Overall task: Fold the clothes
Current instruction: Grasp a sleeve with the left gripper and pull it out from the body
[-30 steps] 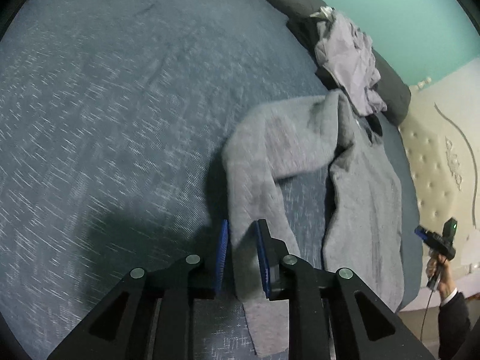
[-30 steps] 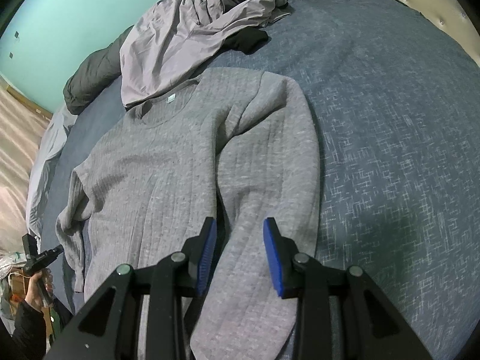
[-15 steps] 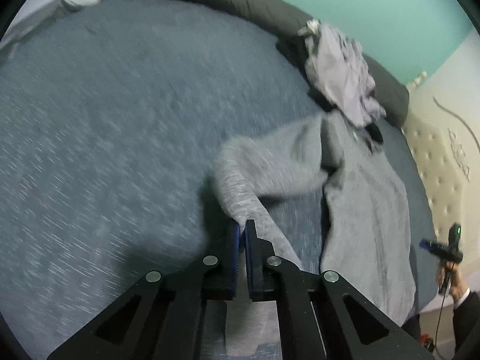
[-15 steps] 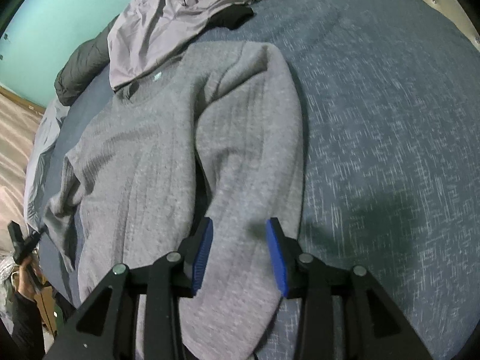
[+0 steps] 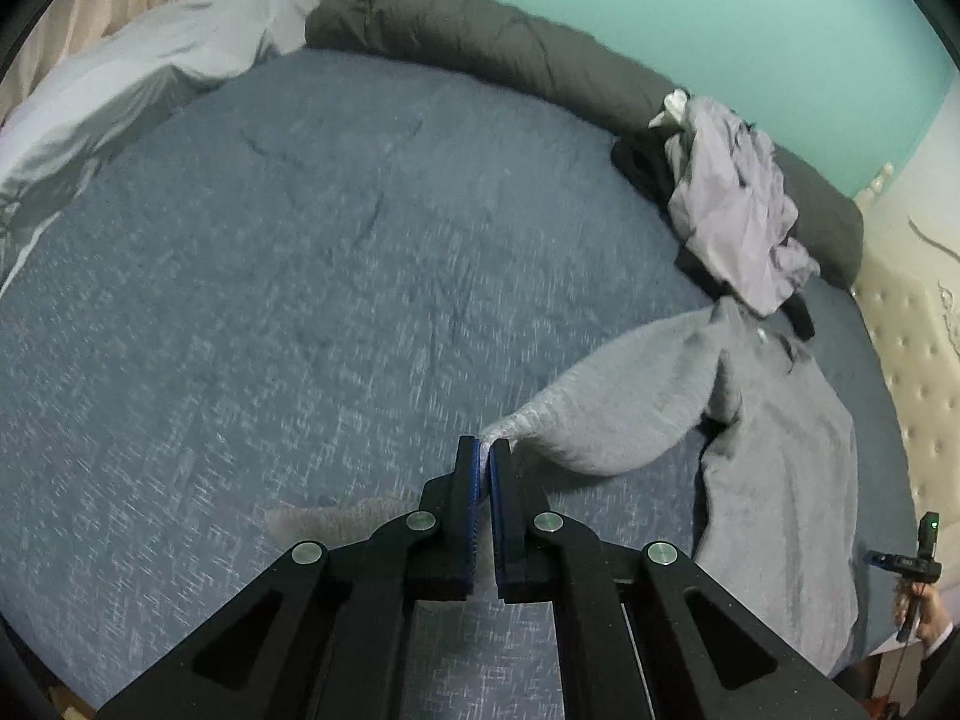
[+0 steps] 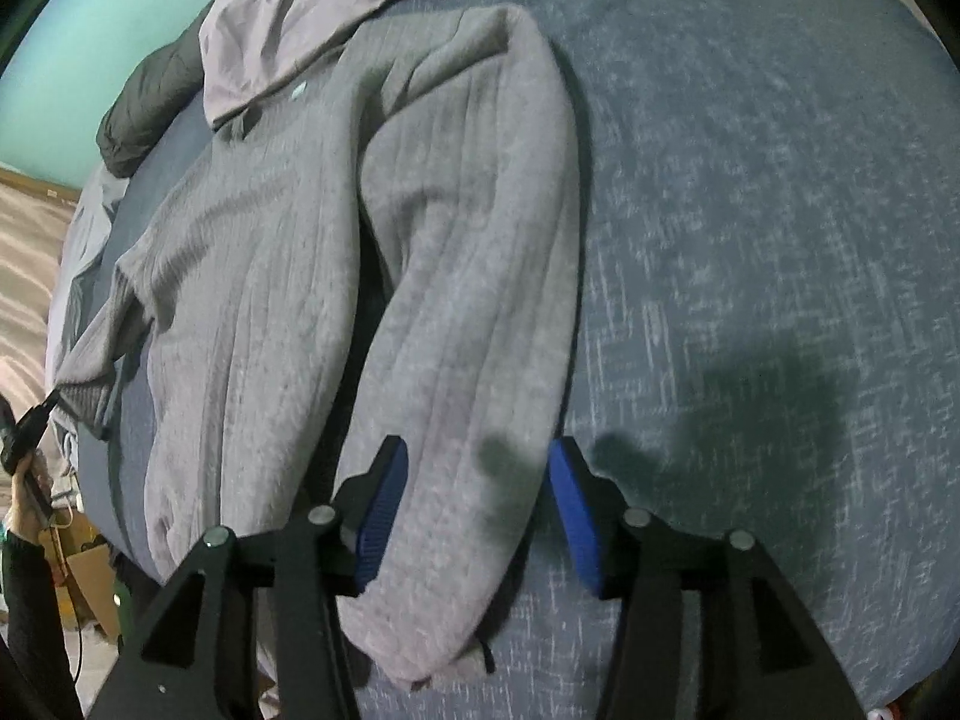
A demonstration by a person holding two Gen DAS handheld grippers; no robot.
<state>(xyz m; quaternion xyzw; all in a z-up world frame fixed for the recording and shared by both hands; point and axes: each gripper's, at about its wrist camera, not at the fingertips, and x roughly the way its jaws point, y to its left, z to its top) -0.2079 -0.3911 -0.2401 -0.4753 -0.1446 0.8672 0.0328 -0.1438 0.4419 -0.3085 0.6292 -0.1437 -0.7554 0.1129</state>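
One sleeve point(image 5: 606, 420) of the sweater point(image 6: 252, 300) is pinched by the left gripper point(image 5: 483, 450); the other sleeve point(image 6: 480, 312) is straddled, untouched, by the opening right gripper point(image 6: 477, 468).

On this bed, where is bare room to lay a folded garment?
Free: the wide blue bedspread between the white pillow, the dark duvet roll and the grey sweater. Crowded: the corner where the lilac clothes pile meets the sweater's collar.
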